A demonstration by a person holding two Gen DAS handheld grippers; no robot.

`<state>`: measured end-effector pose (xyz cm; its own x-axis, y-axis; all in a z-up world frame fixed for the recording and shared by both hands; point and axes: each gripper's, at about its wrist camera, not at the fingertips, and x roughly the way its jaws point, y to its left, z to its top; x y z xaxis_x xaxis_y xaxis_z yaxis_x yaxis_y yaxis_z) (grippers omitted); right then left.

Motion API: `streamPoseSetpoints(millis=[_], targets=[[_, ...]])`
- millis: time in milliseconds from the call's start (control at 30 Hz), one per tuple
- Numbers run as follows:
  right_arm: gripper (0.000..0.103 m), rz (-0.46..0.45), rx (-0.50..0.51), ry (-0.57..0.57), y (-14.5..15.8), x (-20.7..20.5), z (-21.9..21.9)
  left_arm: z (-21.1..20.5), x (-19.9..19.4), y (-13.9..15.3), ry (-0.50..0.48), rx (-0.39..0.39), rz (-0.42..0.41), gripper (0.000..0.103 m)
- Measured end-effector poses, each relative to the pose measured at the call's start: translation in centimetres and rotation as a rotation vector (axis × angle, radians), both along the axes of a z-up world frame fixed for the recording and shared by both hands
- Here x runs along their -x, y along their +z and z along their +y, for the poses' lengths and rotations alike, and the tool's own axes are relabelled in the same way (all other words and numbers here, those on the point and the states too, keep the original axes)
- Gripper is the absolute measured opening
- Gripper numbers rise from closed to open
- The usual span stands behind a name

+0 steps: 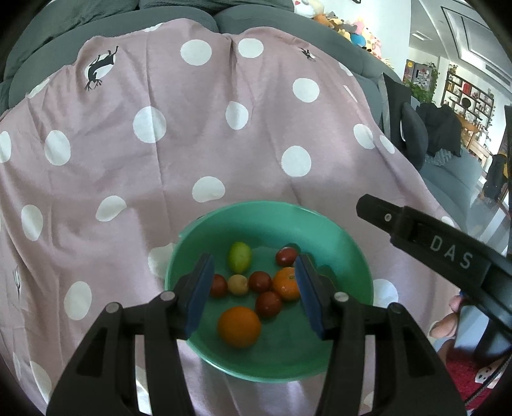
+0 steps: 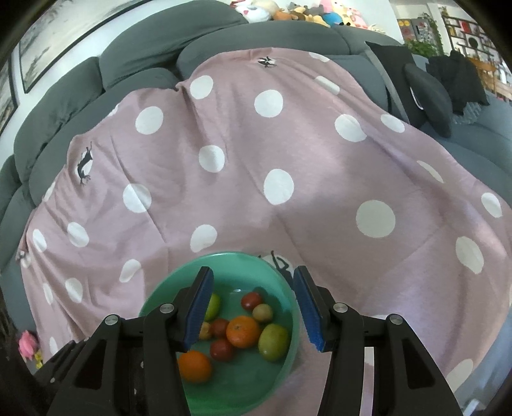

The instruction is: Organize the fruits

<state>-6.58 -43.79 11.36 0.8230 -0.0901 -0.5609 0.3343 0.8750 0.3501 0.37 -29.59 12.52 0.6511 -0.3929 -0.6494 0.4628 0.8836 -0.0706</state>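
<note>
A green bowl [image 1: 268,208] [image 2: 224,256] sits on a pink dotted blanket and holds several fruits. Among them are an orange [image 1: 239,326] [image 2: 194,365], a mandarin [image 1: 285,283] [image 2: 243,331], a lime [image 1: 239,260], several red tomatoes [image 1: 260,281] [image 2: 251,300] and a green mango [image 2: 273,341]. My left gripper [image 1: 254,288] hovers over the bowl, open, with nothing between its blue pads. My right gripper [image 2: 252,307] hangs over the bowl's right side, also open and empty. One of its fingers [image 1: 384,217] reaches in from the right in the left wrist view.
The blanket [image 1: 192,144] [image 2: 288,160] is spread over a grey sofa [image 2: 160,41]. Plush toys [image 2: 304,12] line the sofa back and dark cushions [image 2: 428,96] lie at the right. A person's hand [image 1: 444,326] holds the right gripper above a red rug [image 1: 464,368].
</note>
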Motion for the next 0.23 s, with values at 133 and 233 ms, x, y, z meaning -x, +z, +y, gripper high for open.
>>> streamPoseSetpoints(millis=[133, 233], targets=[[0.053, 0.001, 0.005, 0.0, 0.0, 0.01, -0.01, 0.08, 0.06, 0.06, 0.001, 0.007, 0.004, 0.052], [0.053, 0.002, 0.016, -0.002, 0.06, -0.01, 0.04, 0.26, 0.1, 0.12, 0.004, 0.014, 0.01, 0.052]])
